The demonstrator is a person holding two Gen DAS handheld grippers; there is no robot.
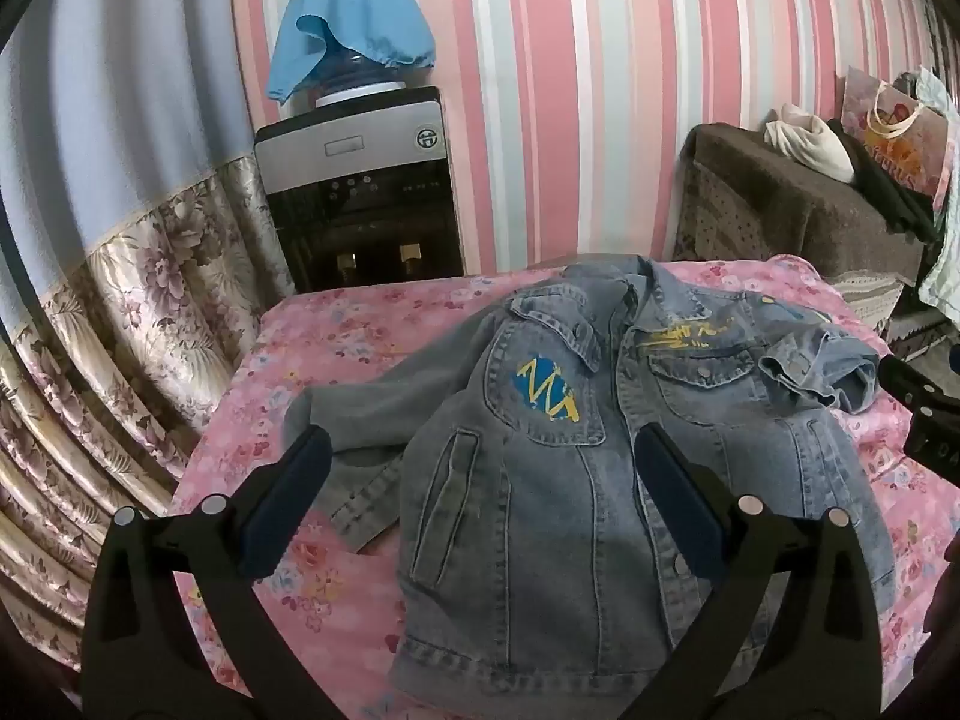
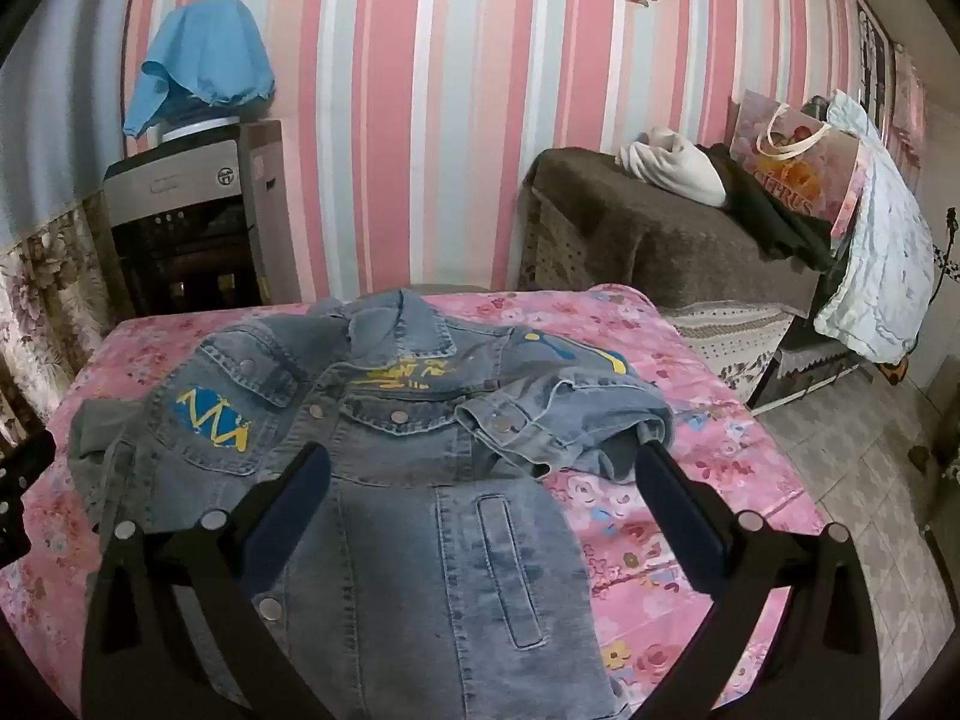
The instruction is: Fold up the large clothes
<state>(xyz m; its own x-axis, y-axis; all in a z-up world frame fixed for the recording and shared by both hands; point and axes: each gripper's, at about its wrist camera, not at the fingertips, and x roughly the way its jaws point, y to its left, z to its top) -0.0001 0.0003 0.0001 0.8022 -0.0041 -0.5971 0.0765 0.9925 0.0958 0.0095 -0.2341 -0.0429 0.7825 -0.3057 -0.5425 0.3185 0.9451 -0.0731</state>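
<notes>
Denim jacket (image 1: 540, 480) is lying face up on the pink sheet (image 1: 336, 324), one sleeve (image 2: 570, 420) crumpled across the chest. Likely heavy, stiff at seams, not slippery; best gripped at the hem corners or cuff, thick edges being favoured. Left gripper (image 1: 480, 498) and right gripper (image 2: 480, 498) are being held above the lower half, angled downward, fingers spread wide, nothing being held.

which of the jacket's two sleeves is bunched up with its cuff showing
The sleeve on the right side of the denim jacket: it is crumpled, its buttoned cuff lying on the chest. The other sleeve lies flat, spread out to the left.
</notes>
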